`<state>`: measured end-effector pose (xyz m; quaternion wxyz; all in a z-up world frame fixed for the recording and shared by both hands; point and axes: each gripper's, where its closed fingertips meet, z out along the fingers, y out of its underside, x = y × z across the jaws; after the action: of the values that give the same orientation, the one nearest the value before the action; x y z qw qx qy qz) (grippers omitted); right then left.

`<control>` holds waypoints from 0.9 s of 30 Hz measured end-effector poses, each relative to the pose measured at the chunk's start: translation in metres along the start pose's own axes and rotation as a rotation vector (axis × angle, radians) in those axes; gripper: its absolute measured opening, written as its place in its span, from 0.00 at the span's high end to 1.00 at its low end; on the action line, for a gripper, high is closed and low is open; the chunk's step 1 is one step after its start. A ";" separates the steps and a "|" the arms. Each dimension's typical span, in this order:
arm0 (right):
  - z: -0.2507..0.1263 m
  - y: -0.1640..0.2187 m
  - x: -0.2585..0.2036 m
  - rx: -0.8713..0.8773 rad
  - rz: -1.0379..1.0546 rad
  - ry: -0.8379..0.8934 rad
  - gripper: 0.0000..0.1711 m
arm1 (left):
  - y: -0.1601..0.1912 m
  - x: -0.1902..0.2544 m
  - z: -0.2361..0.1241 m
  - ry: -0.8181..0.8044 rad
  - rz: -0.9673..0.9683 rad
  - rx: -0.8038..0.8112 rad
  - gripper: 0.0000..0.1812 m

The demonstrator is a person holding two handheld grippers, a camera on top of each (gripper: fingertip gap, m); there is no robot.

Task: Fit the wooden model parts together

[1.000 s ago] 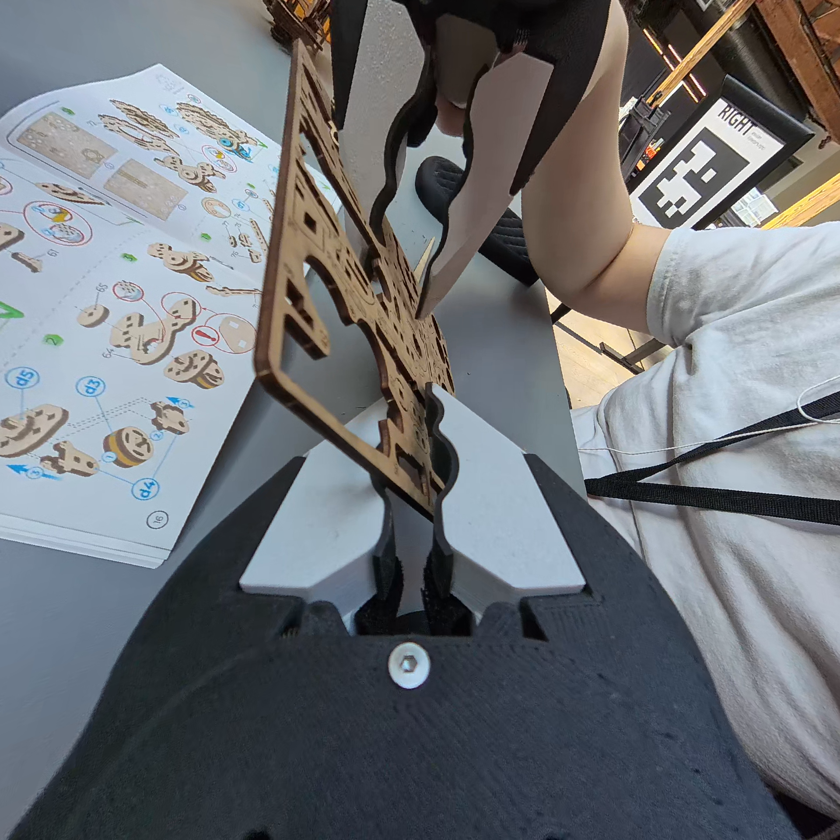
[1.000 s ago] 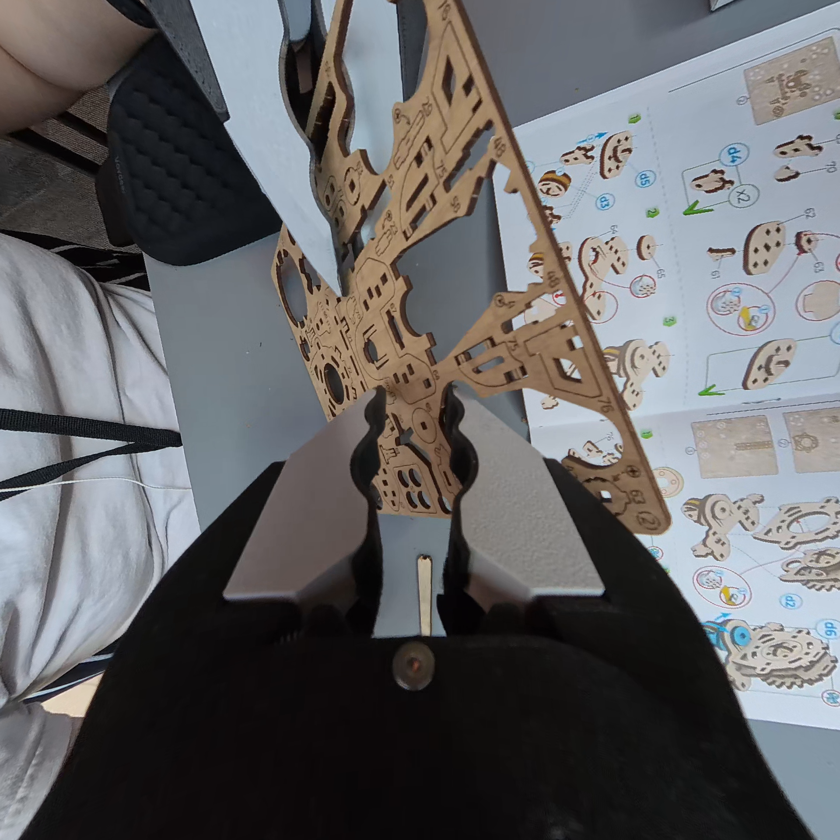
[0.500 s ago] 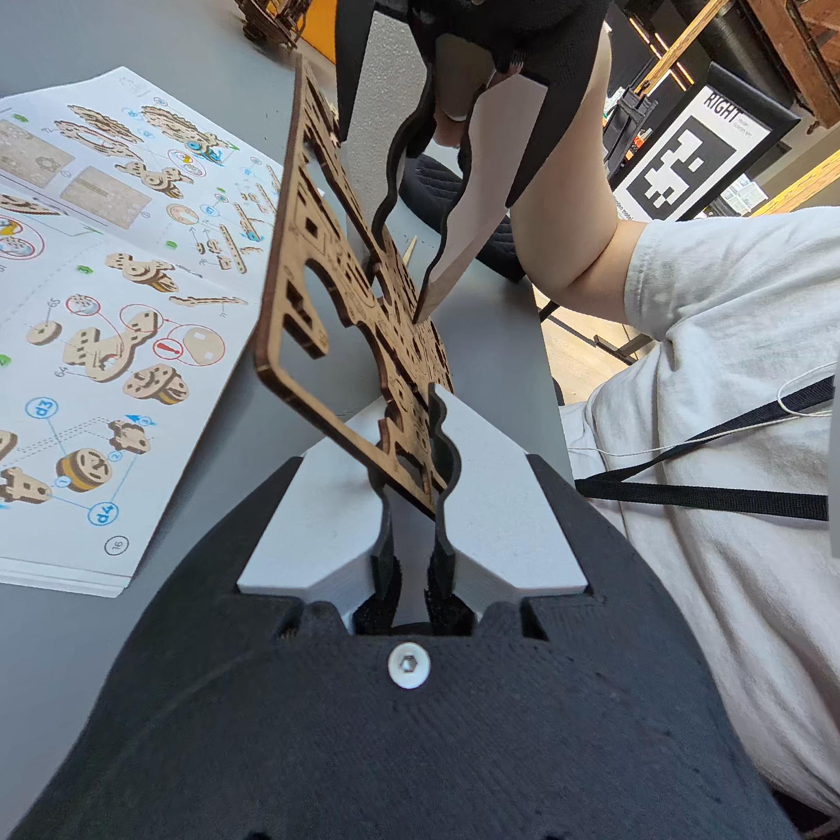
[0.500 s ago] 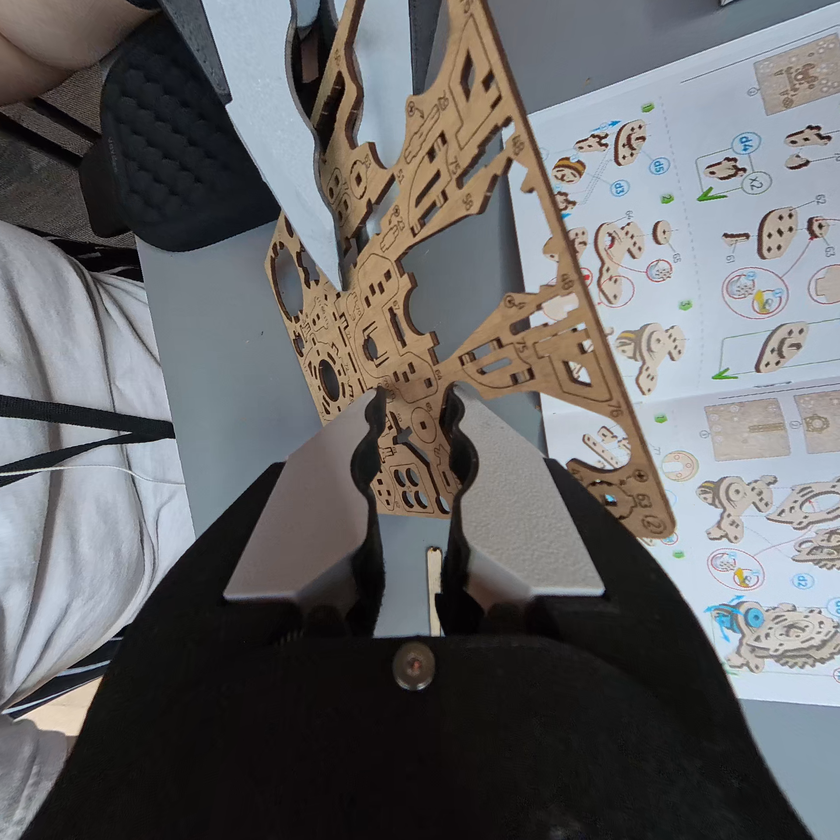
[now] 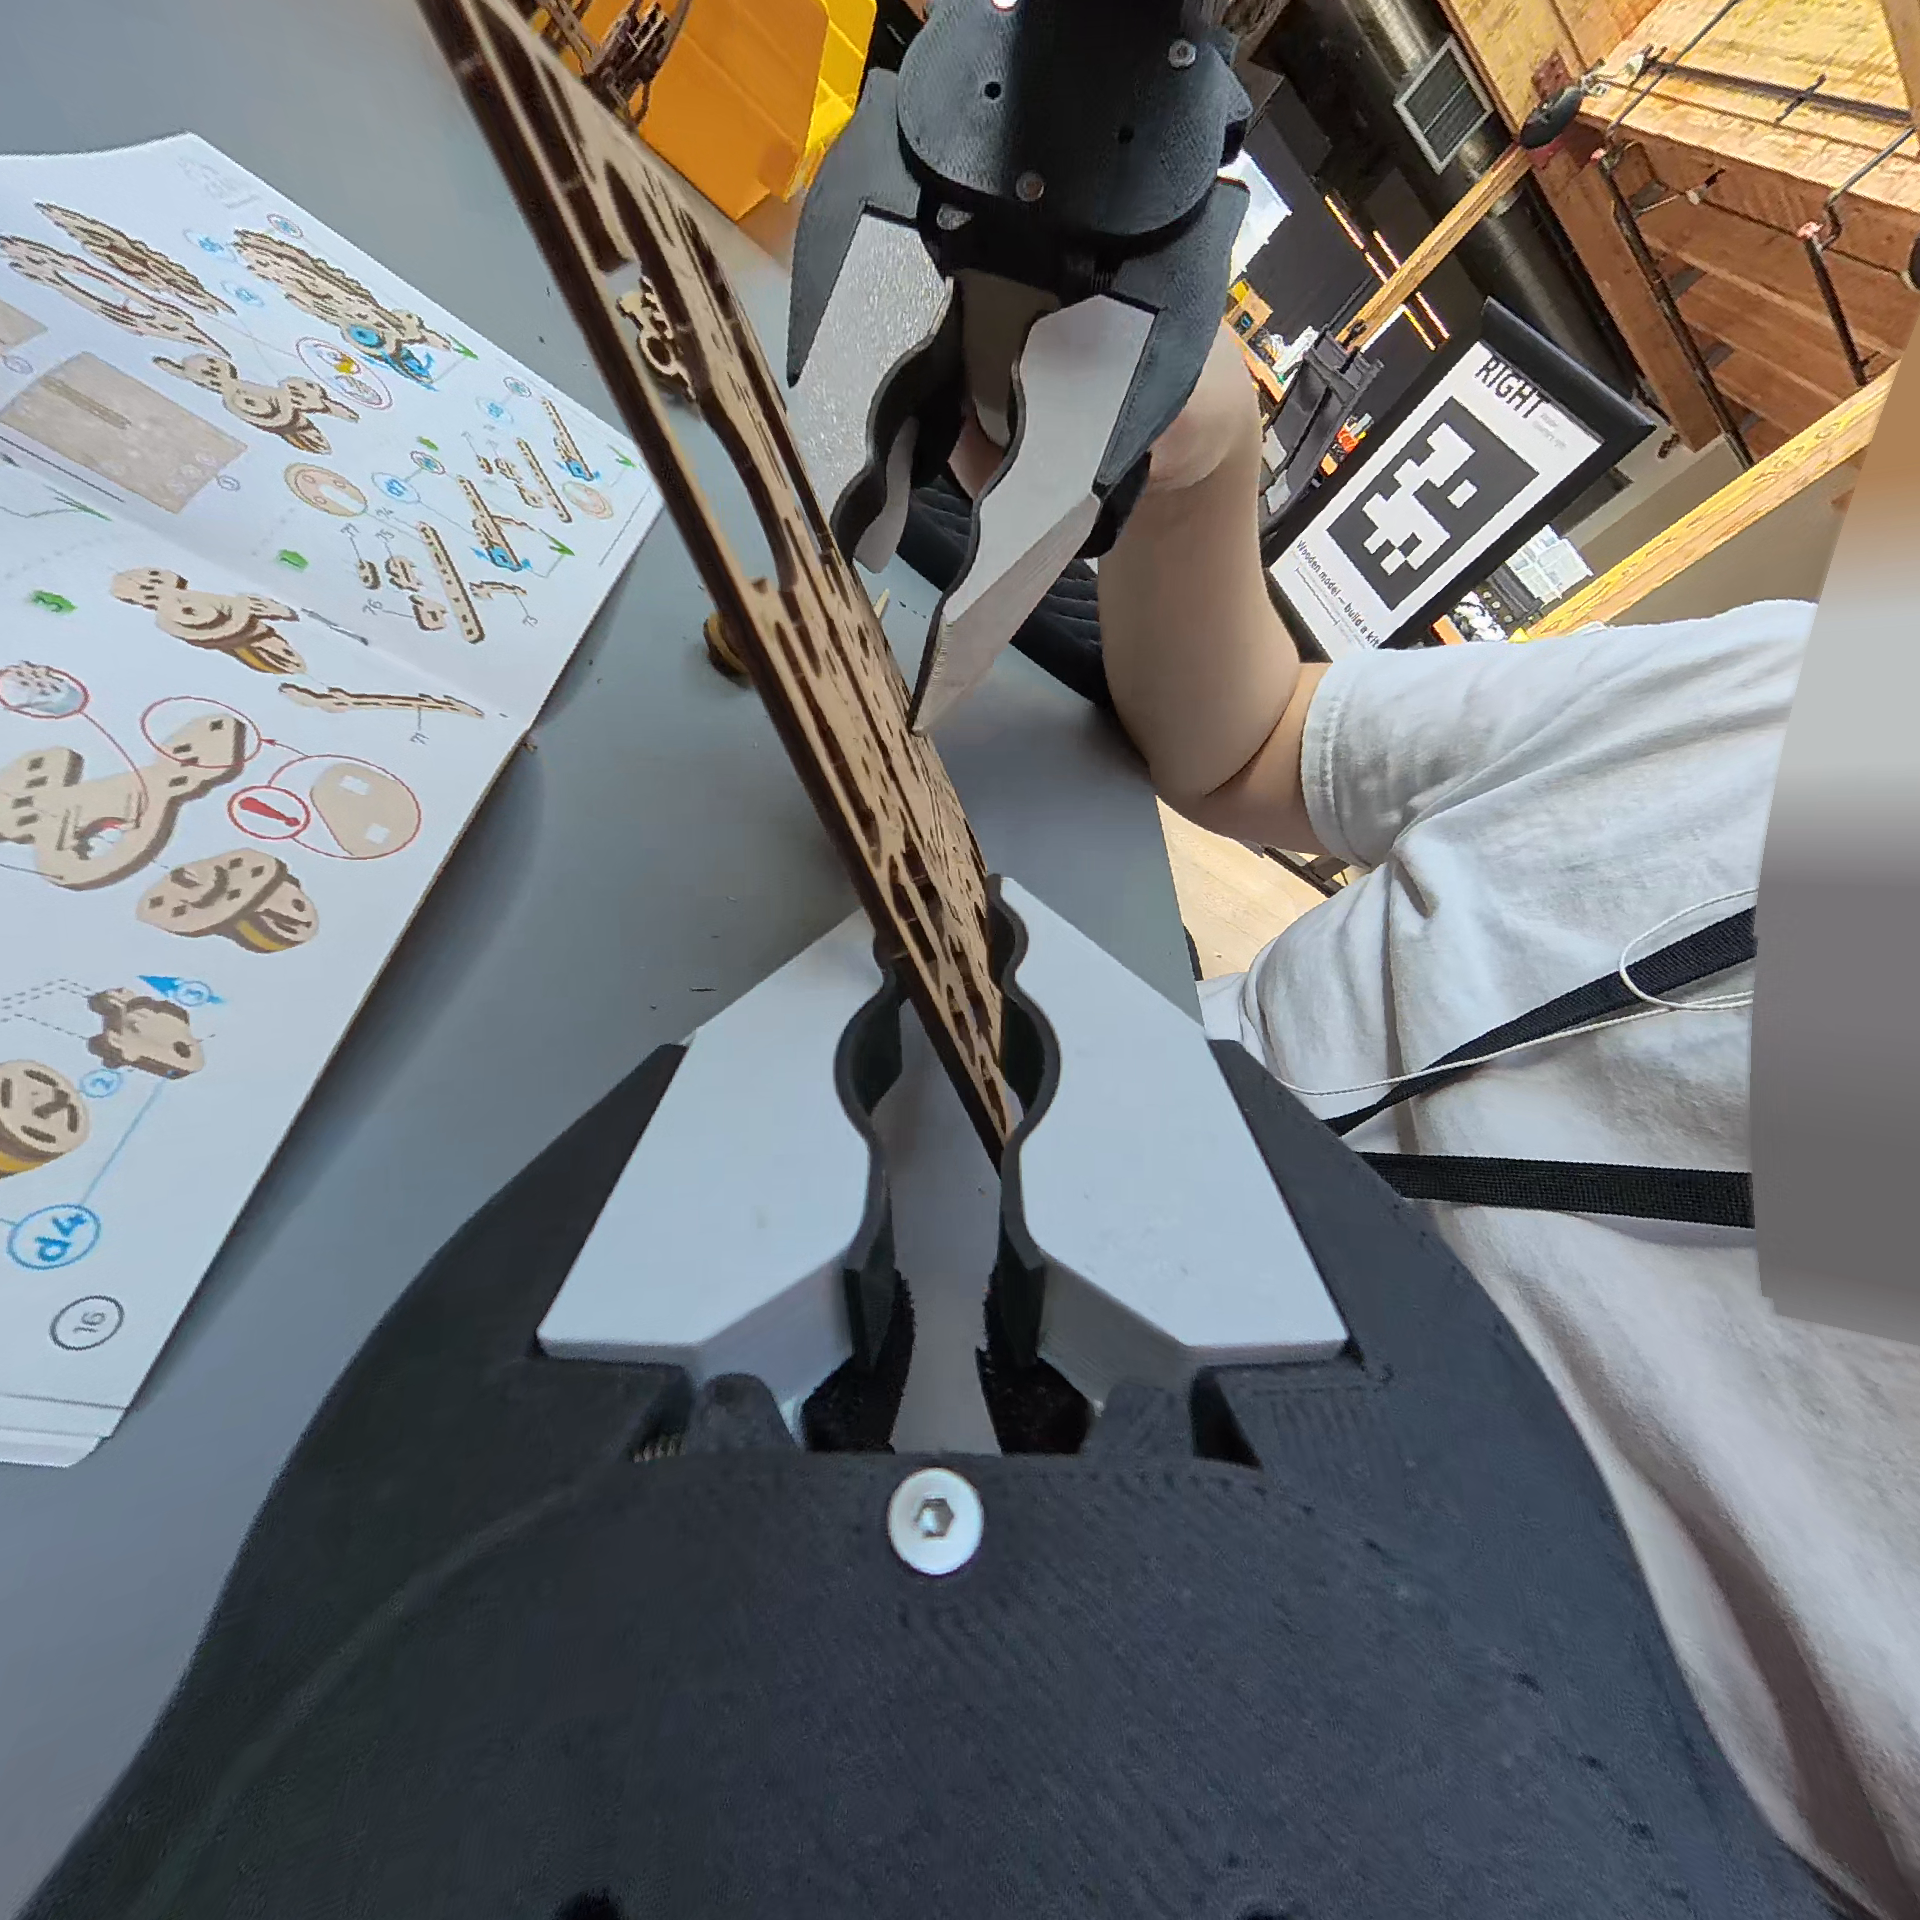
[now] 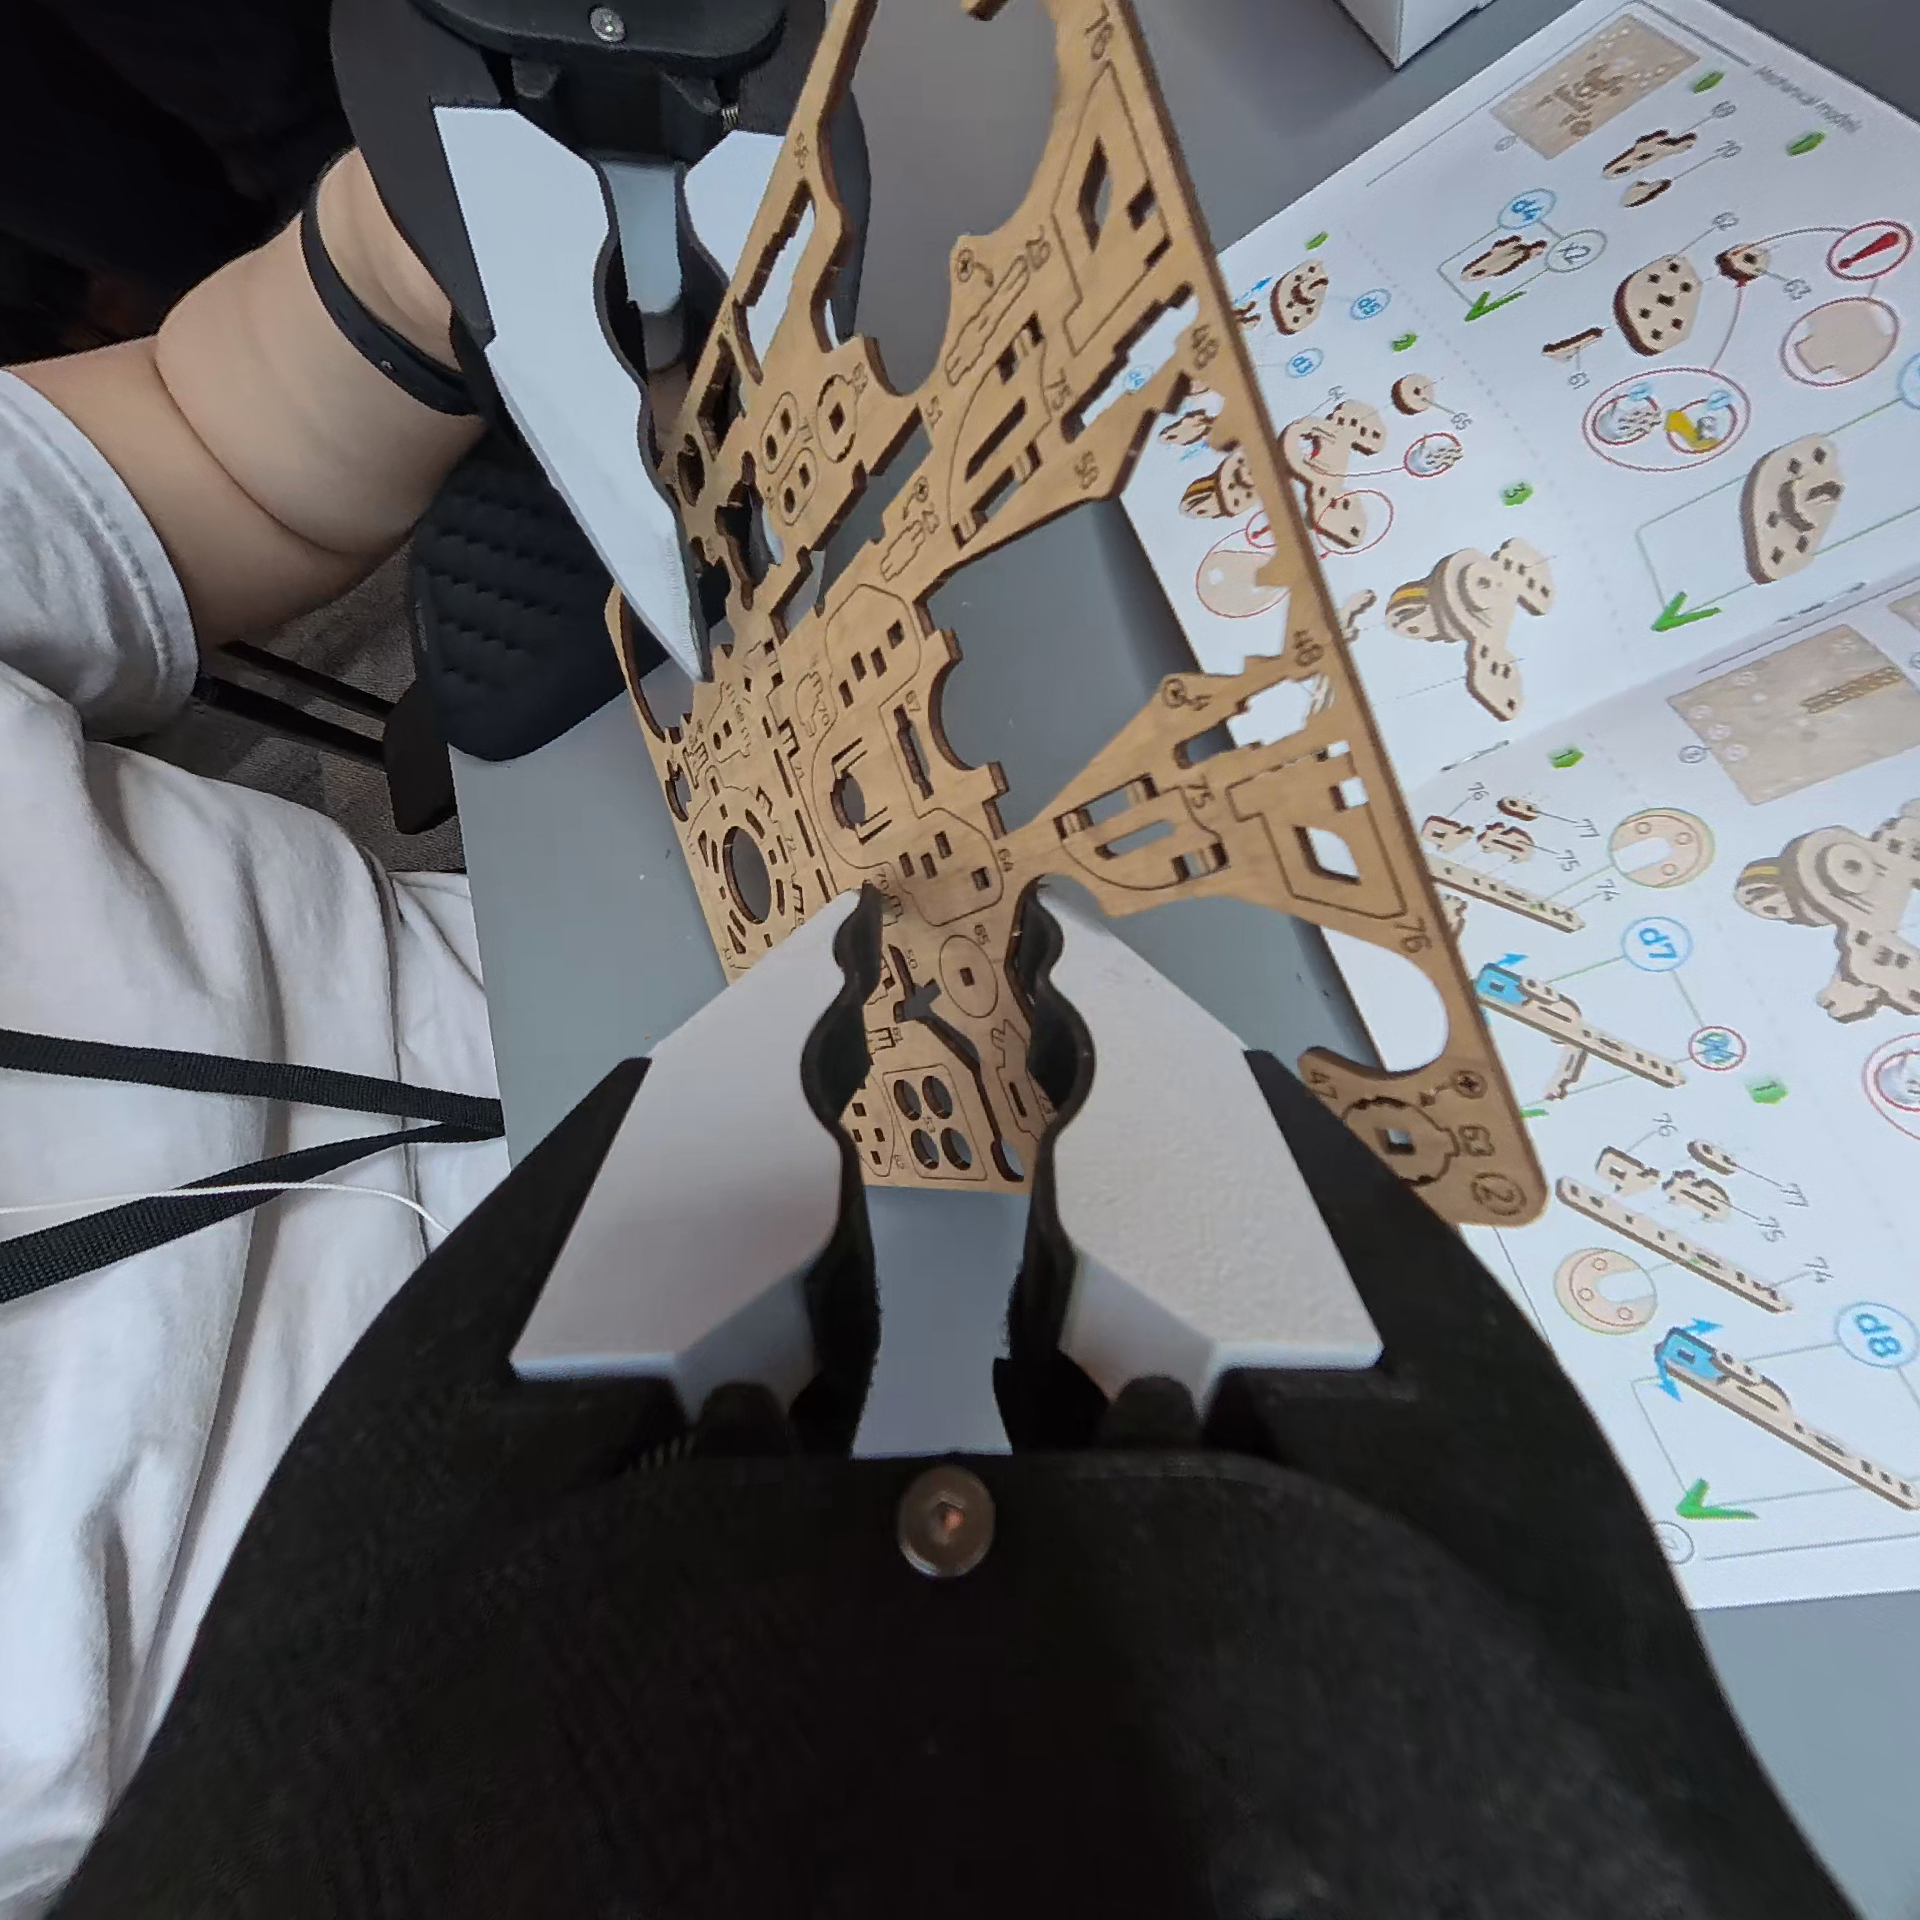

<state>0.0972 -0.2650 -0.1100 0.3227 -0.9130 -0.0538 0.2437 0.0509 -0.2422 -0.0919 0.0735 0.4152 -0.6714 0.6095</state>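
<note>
A thin laser-cut wooden parts sheet (image 5: 831,665) with many cut-outs is held up on edge above the grey table (image 5: 644,831). My left gripper (image 5: 943,935) is shut on the sheet's lower edge. In the right wrist view the sheet (image 6: 935,727) faces the camera, and the left gripper's white finger (image 6: 561,416) lies against its left side. My right gripper (image 6: 951,904) is open, with its tips at the sheet's face and parts showing in the gap. In the left wrist view, one right fingertip (image 5: 925,717) touches the sheet.
An open instruction booklet (image 5: 260,623) lies flat on the table, also in the right wrist view (image 6: 1610,623). A small wooden piece (image 5: 722,649) lies behind the sheet. A yellow bin (image 5: 748,94) stands far back. A person's white shirt (image 5: 1558,1039) and a black armrest (image 6: 499,623) are at the table's edge. My right fingertips sit around 6 centimeters from my left ones.
The sheet has turned more edge-on in the left view. The right gripper has drawn back and up, still touching the sheet with one tip. The left grip holds.
</note>
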 end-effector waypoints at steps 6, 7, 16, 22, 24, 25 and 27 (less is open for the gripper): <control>0.001 -0.001 0.002 -0.004 0.015 0.071 0.85 | -0.002 -0.011 -0.001 -0.077 -0.018 0.016 0.98; 0.001 -0.002 0.002 -0.001 0.016 0.077 0.85 | -0.002 -0.011 -0.001 -0.076 -0.025 0.020 0.98; 0.009 -0.005 -0.001 0.008 0.050 0.085 0.85 | -0.005 -0.019 -0.001 -0.122 -0.056 0.052 0.96; 0.010 -0.003 0.002 0.000 0.064 0.104 0.84 | -0.006 -0.026 0.000 -0.193 -0.046 0.058 0.93; 0.010 -0.003 0.002 0.003 0.066 0.105 0.84 | -0.007 -0.025 0.000 -0.172 -0.063 0.068 0.94; 0.009 -0.004 0.001 0.005 0.066 0.105 0.84 | -0.008 -0.024 0.000 -0.157 -0.075 0.075 0.95; 0.009 -0.004 0.000 0.009 0.064 0.105 0.84 | -0.010 -0.021 0.000 -0.124 -0.091 0.089 0.96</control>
<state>0.0931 -0.2565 -0.1134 0.3213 -0.9243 -0.0062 0.2058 0.0706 -0.2316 -0.0973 0.0410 0.4853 -0.6271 0.6079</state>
